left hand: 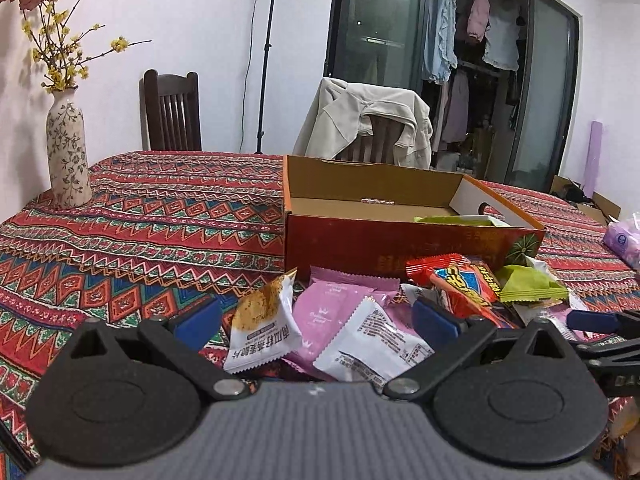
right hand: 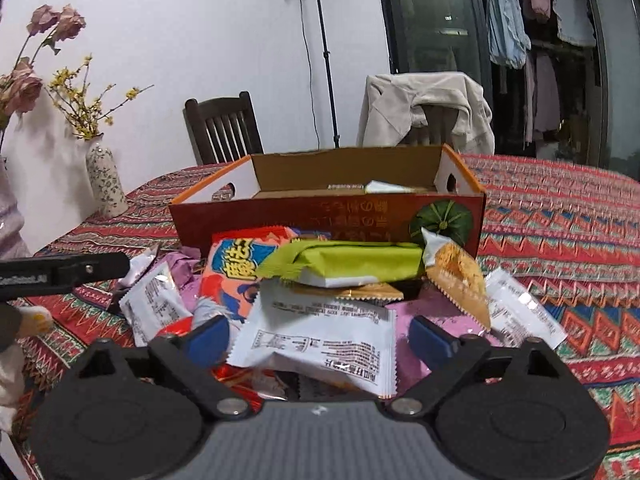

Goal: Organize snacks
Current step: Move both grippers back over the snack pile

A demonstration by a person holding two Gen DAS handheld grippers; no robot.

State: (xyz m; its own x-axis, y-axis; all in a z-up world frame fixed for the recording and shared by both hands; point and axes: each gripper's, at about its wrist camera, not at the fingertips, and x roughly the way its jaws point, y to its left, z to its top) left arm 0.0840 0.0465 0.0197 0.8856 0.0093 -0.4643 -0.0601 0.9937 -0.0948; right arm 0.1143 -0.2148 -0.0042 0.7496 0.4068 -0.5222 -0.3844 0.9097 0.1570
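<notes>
A pile of snack packets lies on the patterned tablecloth in front of an open red cardboard box (left hand: 400, 240) (right hand: 320, 216). My left gripper (left hand: 316, 320) is open over a white cracker packet (left hand: 264, 320) and pink packets (left hand: 332, 308). My right gripper (right hand: 320, 336) is open around a white packet (right hand: 320, 344). Behind it lie a green packet (right hand: 352, 260), a red-orange bag (right hand: 240, 272) and an orange cracker packet (right hand: 460, 276). The box holds a few packets (left hand: 460, 220). The right gripper's finger shows in the left wrist view (left hand: 592, 320).
A flowered vase (left hand: 66, 152) (right hand: 106, 184) stands at the table's far left. Two chairs stand behind the table, one draped with a beige jacket (left hand: 368, 124). A pink tissue pack (left hand: 624, 236) lies at the right. The left gripper's arm (right hand: 64, 272) crosses the left of the right wrist view.
</notes>
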